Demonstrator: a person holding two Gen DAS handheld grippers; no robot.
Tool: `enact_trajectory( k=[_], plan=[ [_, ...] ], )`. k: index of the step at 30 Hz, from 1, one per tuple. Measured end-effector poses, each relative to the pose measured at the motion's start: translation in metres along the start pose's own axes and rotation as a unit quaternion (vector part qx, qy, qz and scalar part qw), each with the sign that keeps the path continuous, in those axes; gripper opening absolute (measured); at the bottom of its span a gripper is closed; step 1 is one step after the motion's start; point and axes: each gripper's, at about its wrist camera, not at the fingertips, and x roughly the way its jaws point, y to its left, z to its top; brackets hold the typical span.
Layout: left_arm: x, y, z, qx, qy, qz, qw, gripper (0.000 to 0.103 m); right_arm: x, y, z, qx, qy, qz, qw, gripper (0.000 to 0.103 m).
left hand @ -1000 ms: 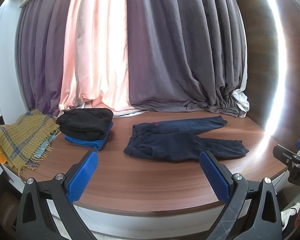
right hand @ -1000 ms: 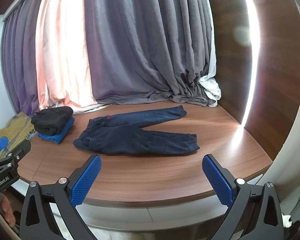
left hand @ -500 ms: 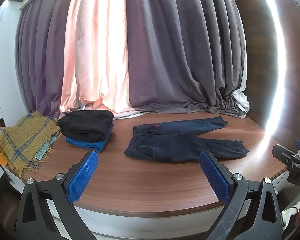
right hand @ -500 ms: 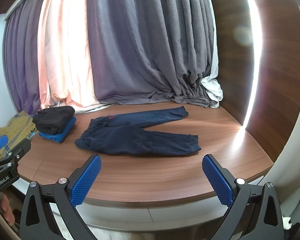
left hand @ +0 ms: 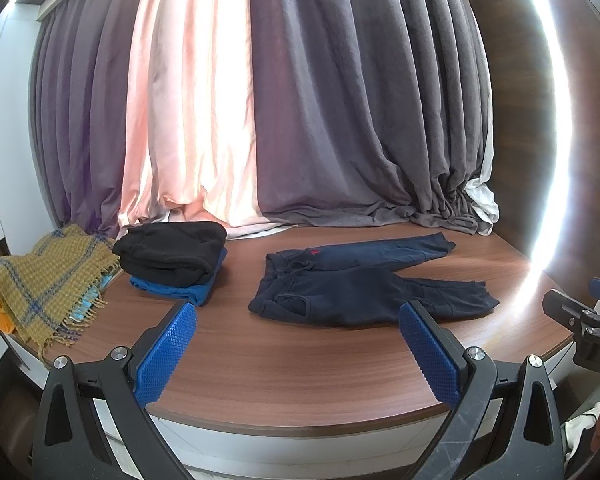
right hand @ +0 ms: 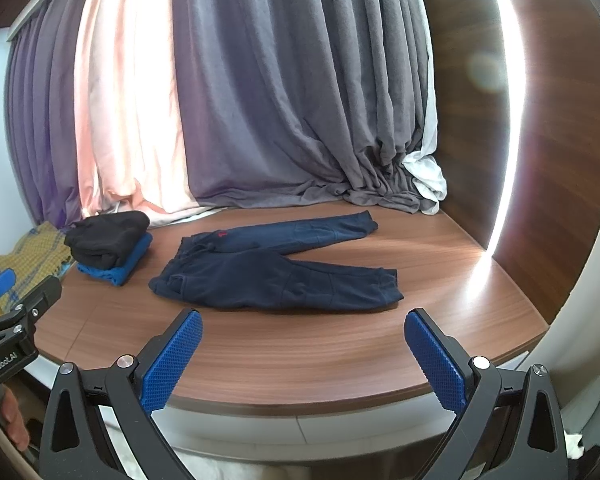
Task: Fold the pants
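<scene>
The black left gripper [left hand: 296, 346], marked "GenRobot.AI" on its body in the right wrist view, and the black right gripper [right hand: 302, 350] both hover off the near edge of the brown wooden tabletop [right hand: 300, 356], blue-padded fingers spread wide, holding nothing. The navy blue sweatpants [right hand: 276, 276] lie flat mid-surface, waistband left, legs toward the right edge. A bare wood strip separates them from the near edge.

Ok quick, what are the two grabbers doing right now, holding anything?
Left gripper: jaws wide open, holding nothing, short of the navy pants.
Right gripper: jaws wide open, holding nothing.
</scene>
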Motion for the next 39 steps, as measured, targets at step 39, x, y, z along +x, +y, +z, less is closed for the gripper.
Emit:
enact_trajectory(
  k=[39],
  plan=[
    [0.146,0.027,-0.008,0.025,0.076,0.017,0.9967,0.103,0.130,0.013,-0.005,0.031,0.071,-0.029,0.997,0.102]
  ],
)
